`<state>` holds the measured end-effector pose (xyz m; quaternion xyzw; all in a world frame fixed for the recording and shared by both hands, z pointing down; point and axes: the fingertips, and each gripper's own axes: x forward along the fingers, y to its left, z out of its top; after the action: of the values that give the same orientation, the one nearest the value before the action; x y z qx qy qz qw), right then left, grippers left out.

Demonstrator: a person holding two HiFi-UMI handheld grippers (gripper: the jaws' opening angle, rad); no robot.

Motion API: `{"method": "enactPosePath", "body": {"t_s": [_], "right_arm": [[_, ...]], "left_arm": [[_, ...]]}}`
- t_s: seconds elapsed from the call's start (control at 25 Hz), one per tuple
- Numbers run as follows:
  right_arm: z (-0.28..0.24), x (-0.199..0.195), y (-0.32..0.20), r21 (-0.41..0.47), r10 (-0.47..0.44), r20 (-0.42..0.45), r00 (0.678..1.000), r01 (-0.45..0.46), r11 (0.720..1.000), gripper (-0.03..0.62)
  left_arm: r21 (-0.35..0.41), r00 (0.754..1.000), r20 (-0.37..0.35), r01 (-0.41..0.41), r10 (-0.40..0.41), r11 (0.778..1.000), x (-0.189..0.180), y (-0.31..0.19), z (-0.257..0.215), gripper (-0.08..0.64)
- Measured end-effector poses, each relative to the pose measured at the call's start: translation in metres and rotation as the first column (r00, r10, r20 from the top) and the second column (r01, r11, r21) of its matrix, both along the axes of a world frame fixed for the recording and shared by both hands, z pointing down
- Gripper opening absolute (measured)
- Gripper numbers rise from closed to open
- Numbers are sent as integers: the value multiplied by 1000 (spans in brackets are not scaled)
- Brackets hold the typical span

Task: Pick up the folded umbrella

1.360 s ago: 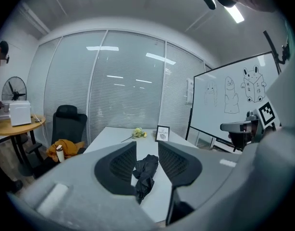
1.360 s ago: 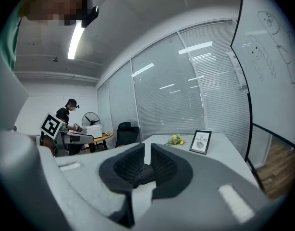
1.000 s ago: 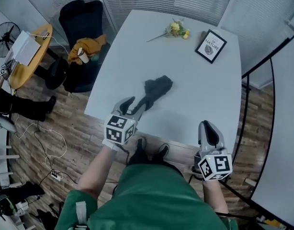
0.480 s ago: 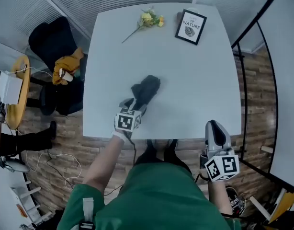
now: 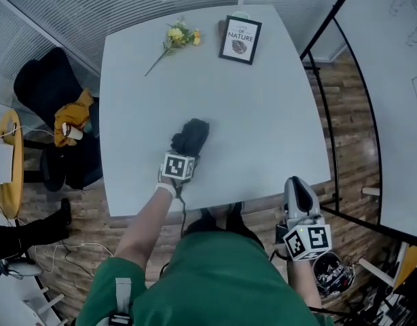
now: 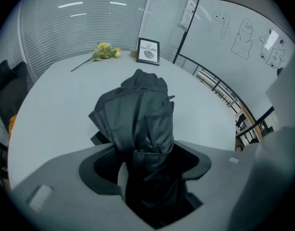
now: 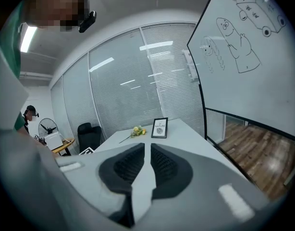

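The folded black umbrella [image 5: 190,136] lies on the white table [image 5: 263,114], near its front edge. My left gripper [image 5: 183,153] points steeply down over the umbrella's near end, and its marker cube hides the jaws in the head view. In the left gripper view the umbrella [image 6: 138,114] runs between the jaws of the left gripper [image 6: 145,163]. They have just been opening and stand wide, with a strip of table showing beside the left pad. My right gripper [image 5: 297,184] hangs off the table's front edge, away from the umbrella. In its own view the right gripper [image 7: 147,150] is shut on nothing.
A yellow flower [image 5: 174,38] and a framed picture [image 5: 240,39] lie at the table's far side. A dark chair [image 5: 45,94] with a yellow garment [image 5: 73,117] stands to the left. A whiteboard [image 7: 243,57] and a railing [image 5: 331,134] are to the right.
My left gripper has moved forward and down from the umbrella's near tip to over its near end, tilting steeply. The right gripper has stayed off the front edge.
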<state>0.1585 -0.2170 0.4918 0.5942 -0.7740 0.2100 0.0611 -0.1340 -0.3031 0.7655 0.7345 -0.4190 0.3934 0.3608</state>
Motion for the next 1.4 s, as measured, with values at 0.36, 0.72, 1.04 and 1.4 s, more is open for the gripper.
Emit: {"method": "enactPosePath", "body": {"t_s": [0.36, 0.72, 1.04, 1.4], "right_arm": [[-10, -4, 2, 11, 13, -19, 1000, -13, 1000, 43], [-11, -18, -2, 8, -31, -15, 999, 31, 999, 43], [-14, -48, -3, 26, -121, -24, 992, 122, 992, 43], [-29, -60, 1, 77, -185, -32, 982, 187, 979, 43]], "left_arm": [[-6, 999, -14, -32, 32, 999, 13, -1, 5, 279], [83, 987, -161, -8, 22, 997, 18, 12, -38, 265], [224, 956, -285, 0, 66, 975, 24, 19, -107, 265], [427, 929, -345, 28, 134, 904, 42, 37, -210, 267]]}}
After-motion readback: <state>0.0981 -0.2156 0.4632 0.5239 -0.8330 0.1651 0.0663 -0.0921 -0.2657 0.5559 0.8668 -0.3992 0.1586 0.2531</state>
